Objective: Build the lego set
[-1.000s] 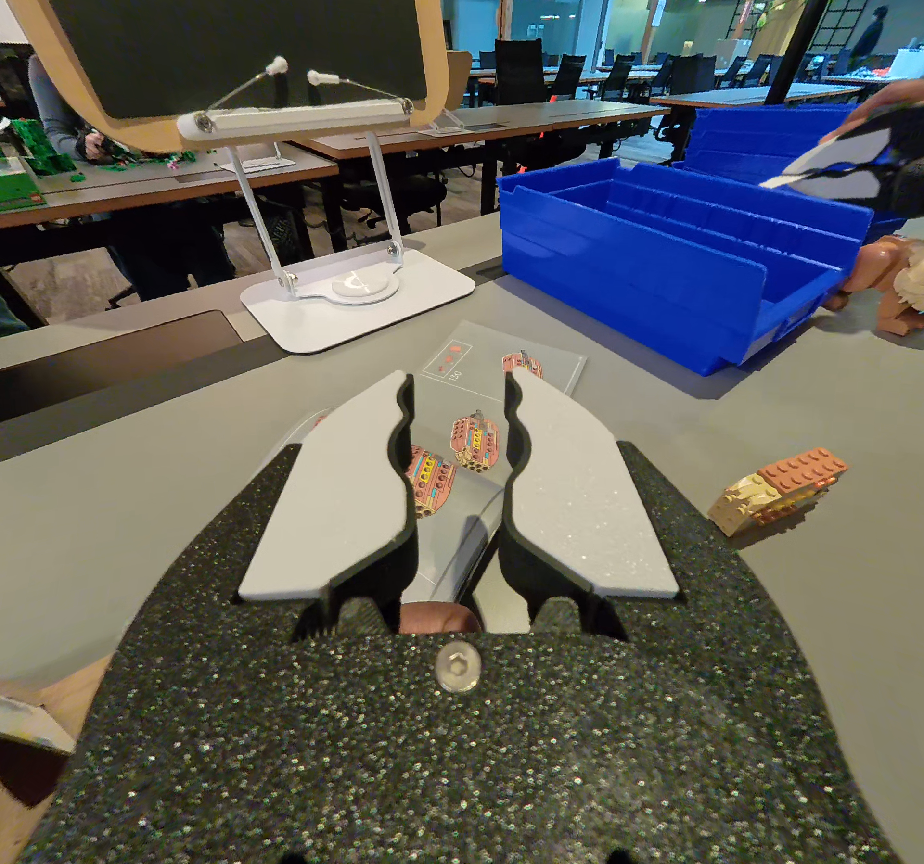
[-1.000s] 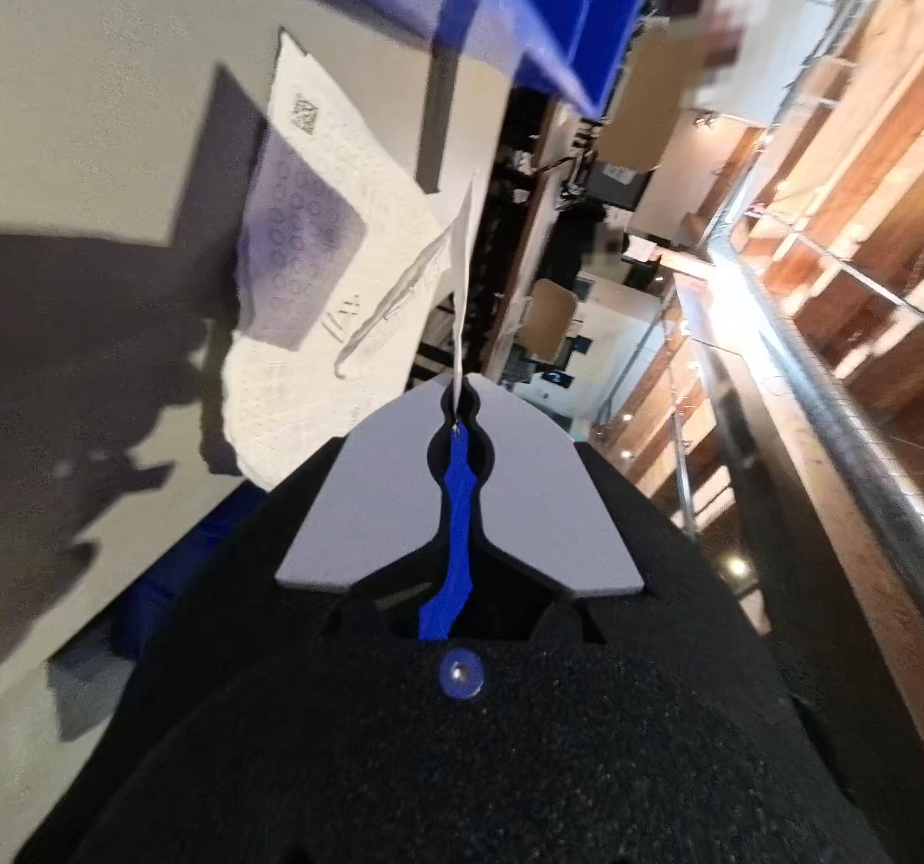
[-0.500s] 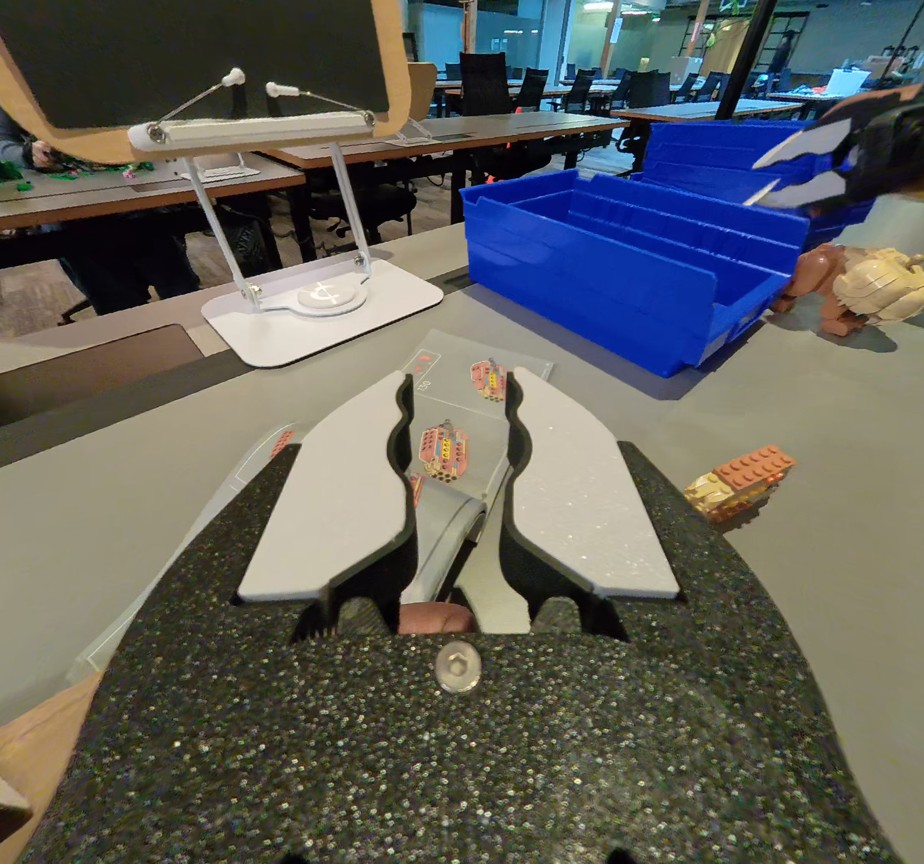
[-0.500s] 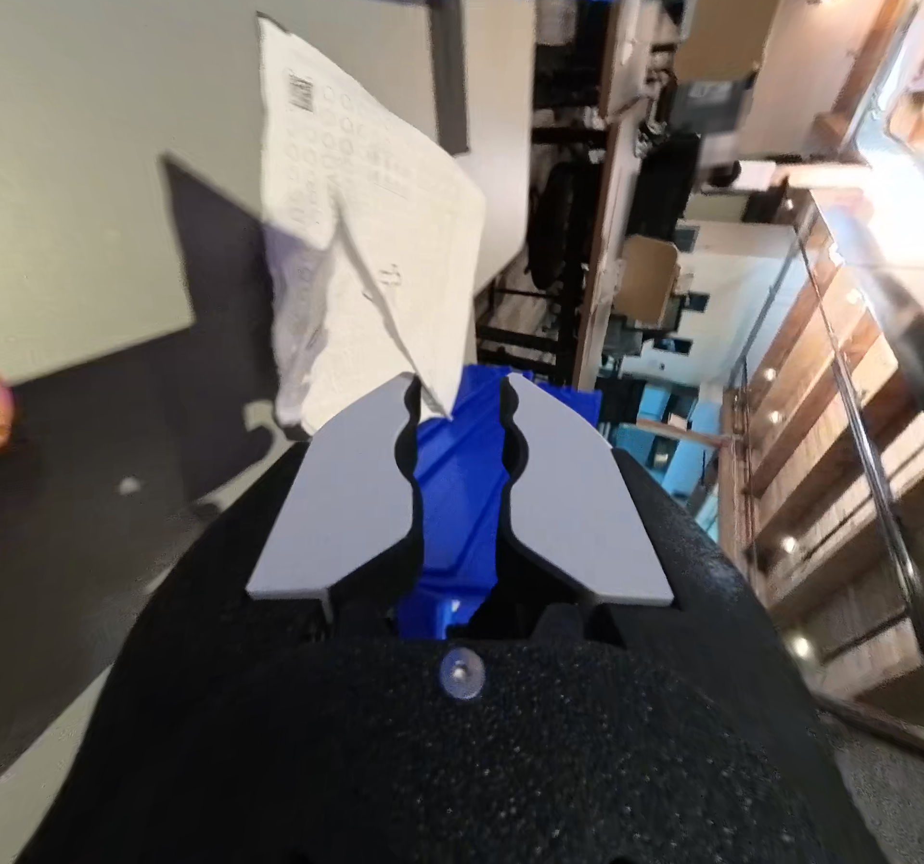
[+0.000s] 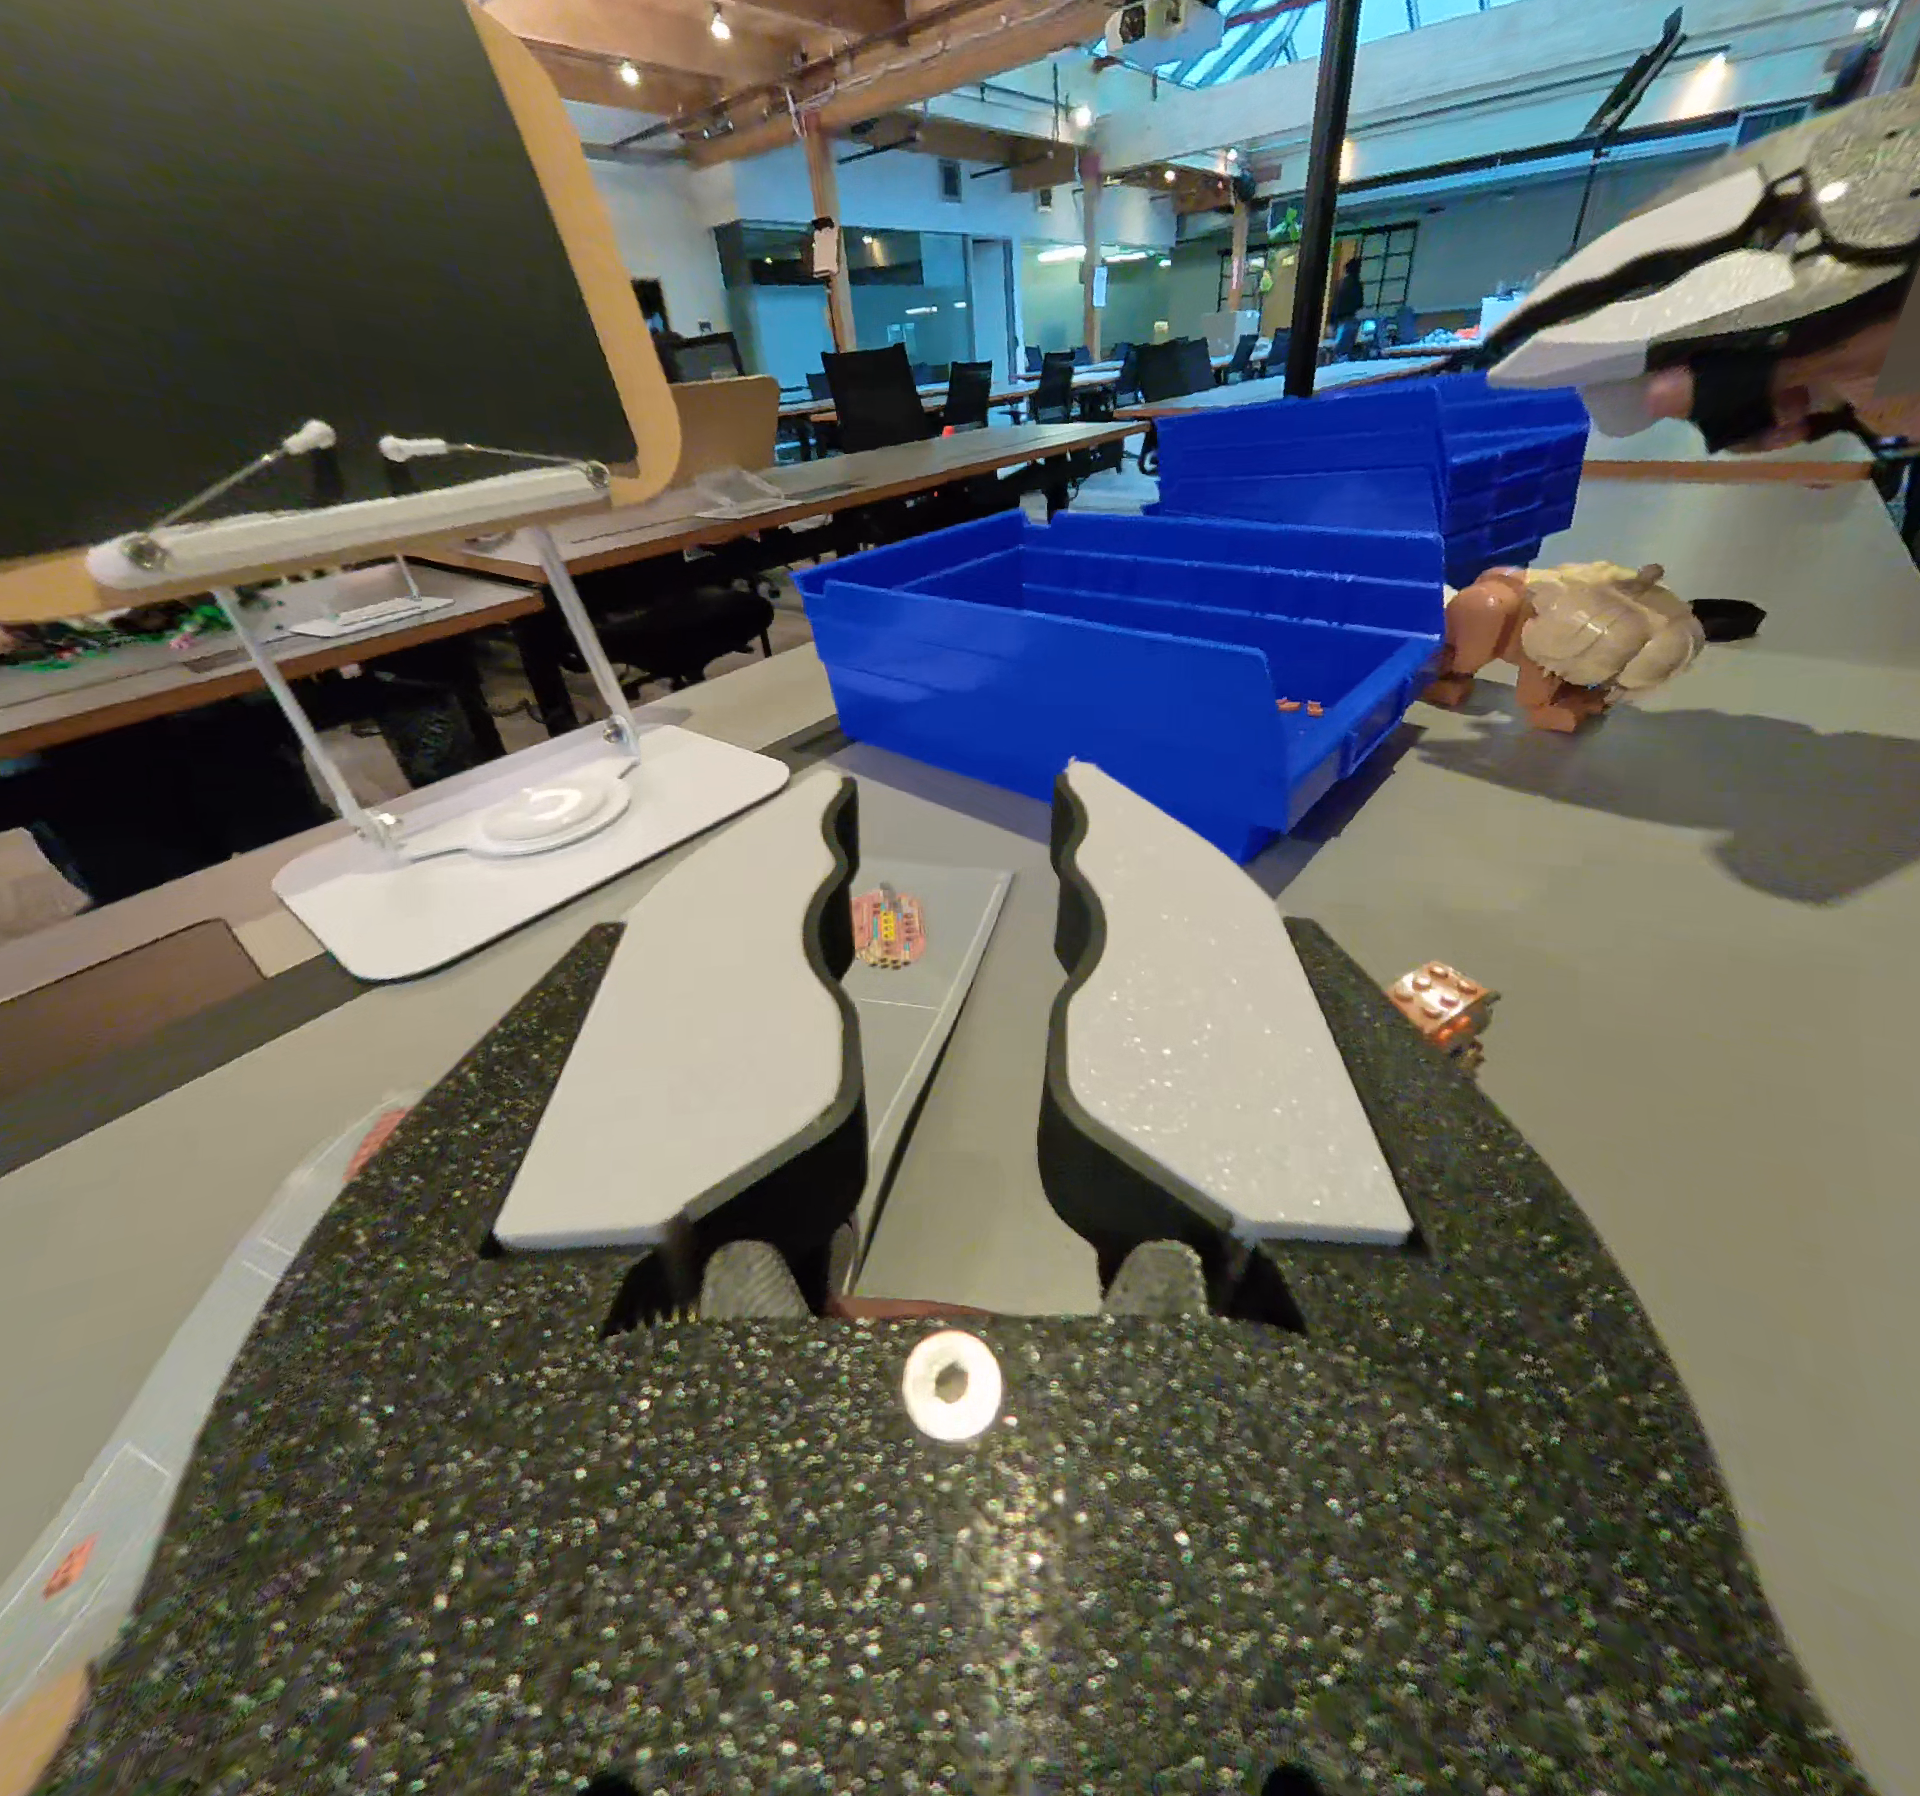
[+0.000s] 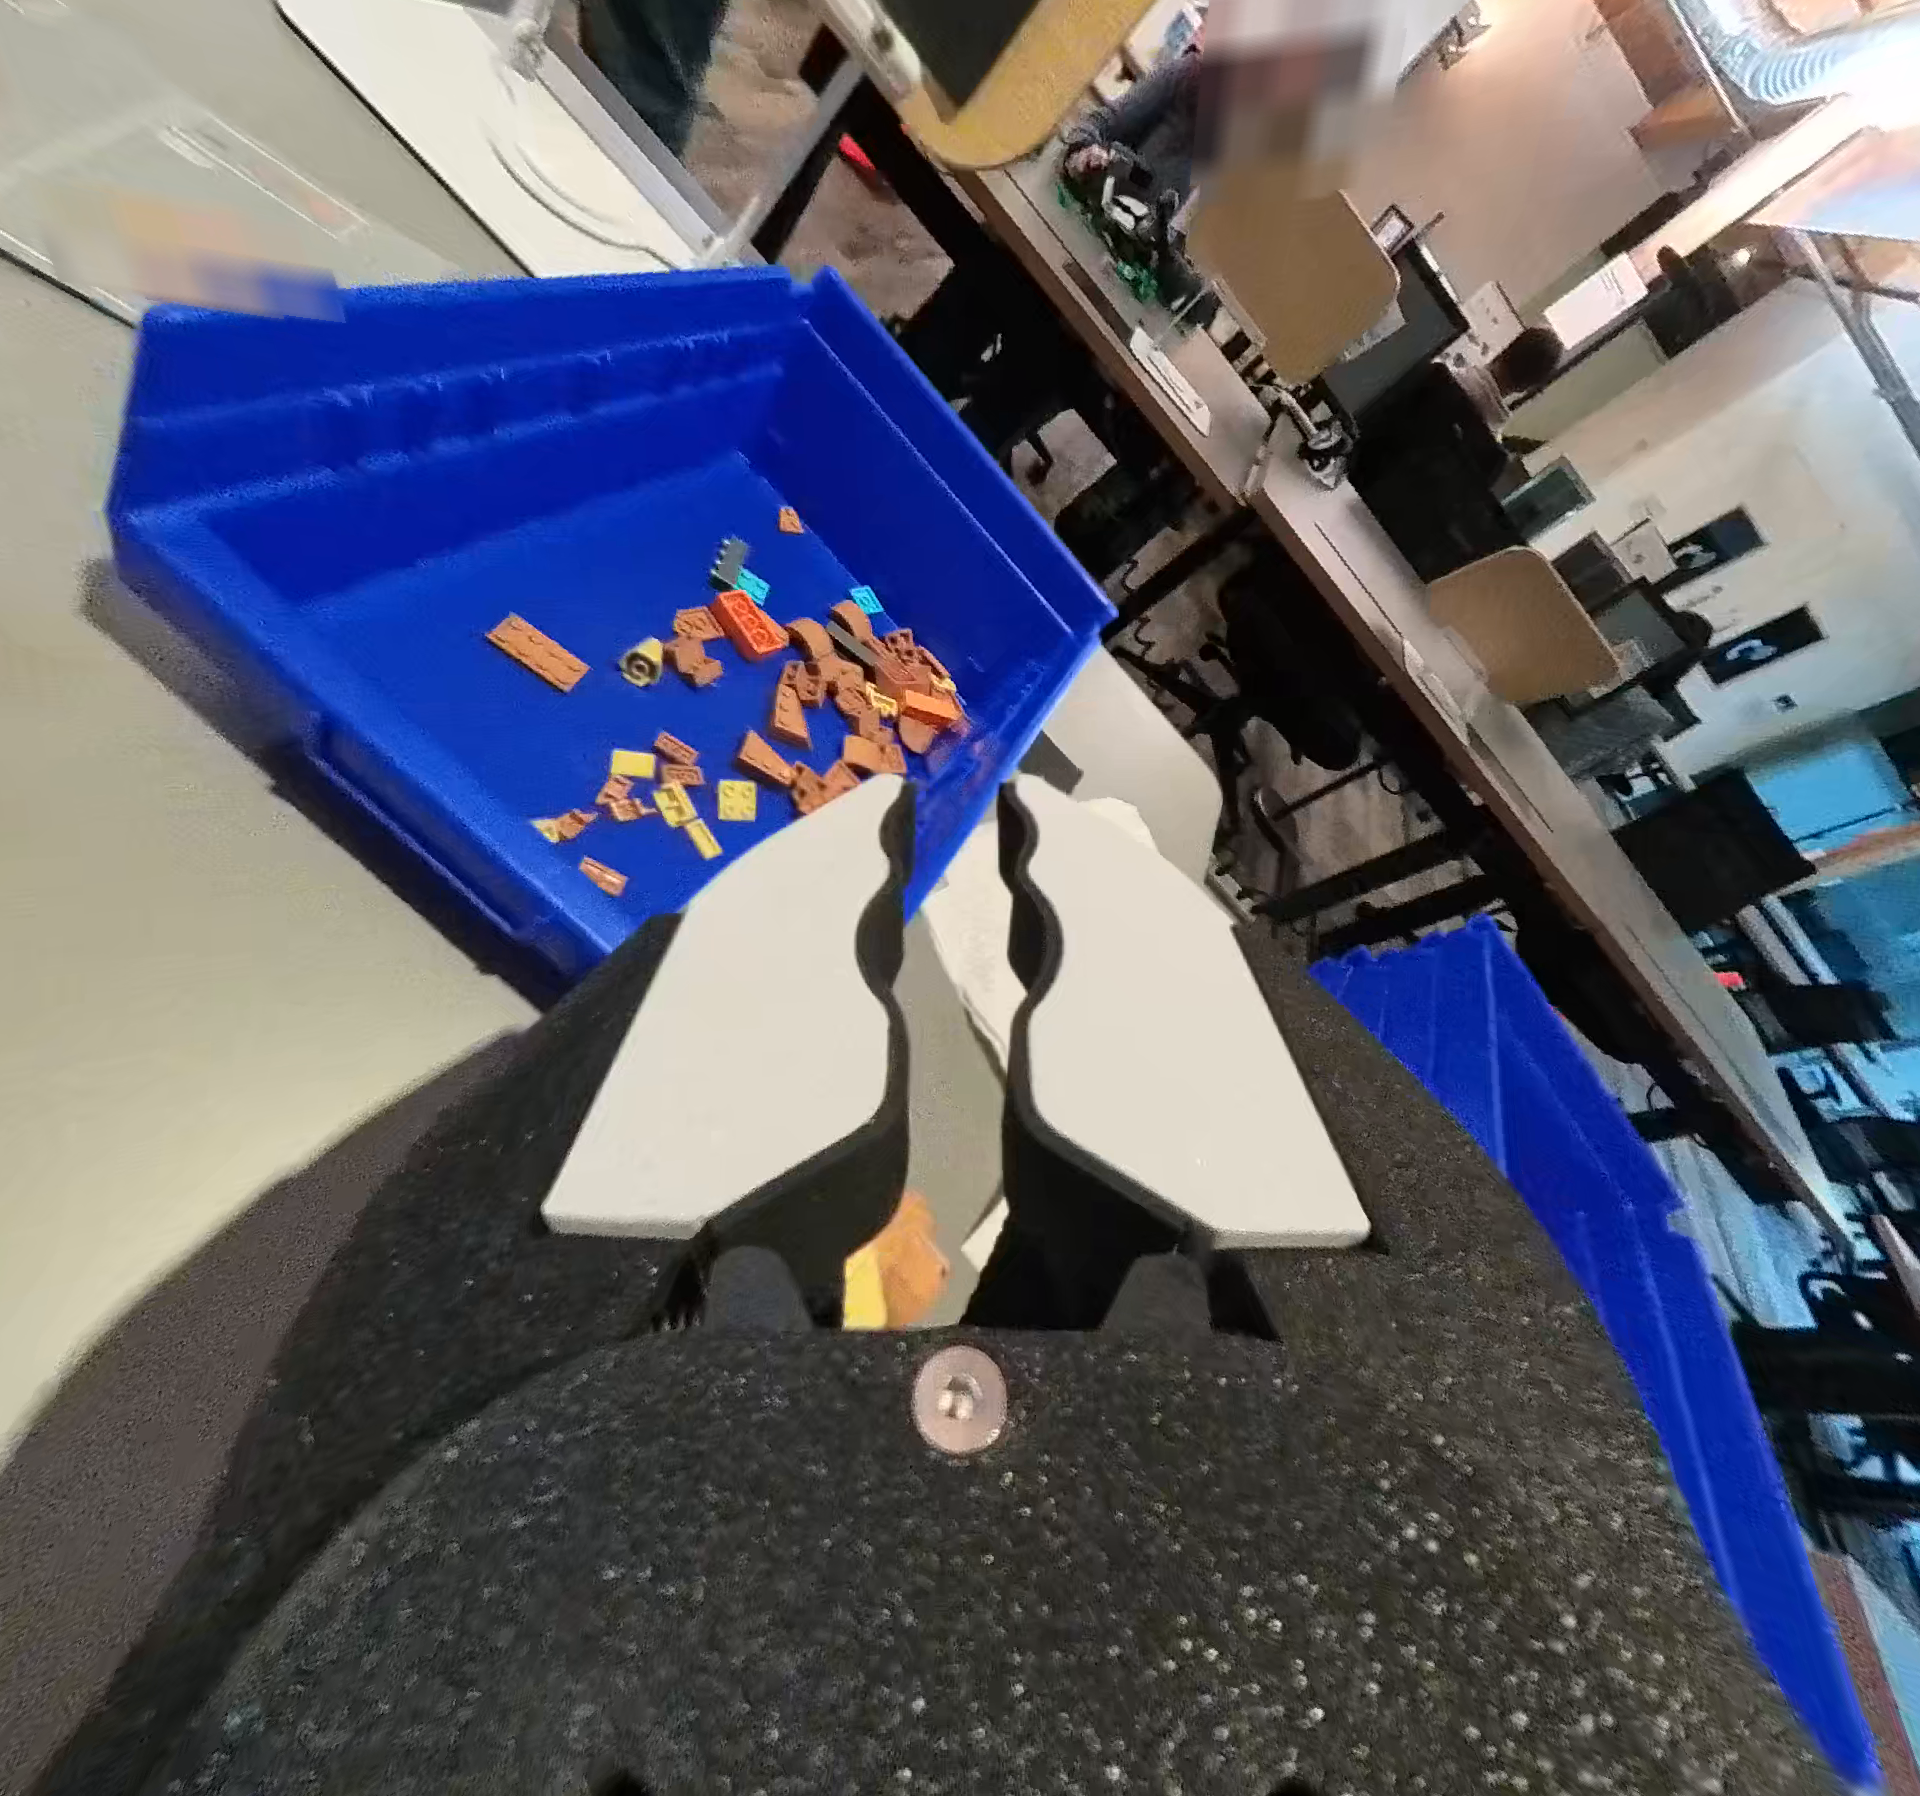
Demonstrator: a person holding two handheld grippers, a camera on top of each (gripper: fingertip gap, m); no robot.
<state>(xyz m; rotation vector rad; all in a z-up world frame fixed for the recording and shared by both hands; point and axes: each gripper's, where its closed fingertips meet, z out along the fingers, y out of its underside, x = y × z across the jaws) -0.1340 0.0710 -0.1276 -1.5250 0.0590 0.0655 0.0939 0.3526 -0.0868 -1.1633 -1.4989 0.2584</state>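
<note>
Build partly done: tan-and-brown brick animal model (image 5: 1579, 640) stands finished-looking beside the blue plastic bin (image 6: 312, 541), loose orange and yellow bricks (image 6: 790, 707) unused inside; left gripper (image 5: 951, 811) and right gripper (image 6: 956, 801) fingers parted, empty.

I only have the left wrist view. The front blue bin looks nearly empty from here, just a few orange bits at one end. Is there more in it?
Observer: Yes. The right wrist view looks down into the blue bin: a heap of loose pieces, mostly orange-brown, some yellow.
Operator: Is the right gripper carrying one?
Observer: No. The right gripper is open, with nothing between its fingers.
Operator: Anything by the bin that I miss?
Observer: A white sheet lies on the table off the bin's end, mostly hidden by the fingers.
</note>
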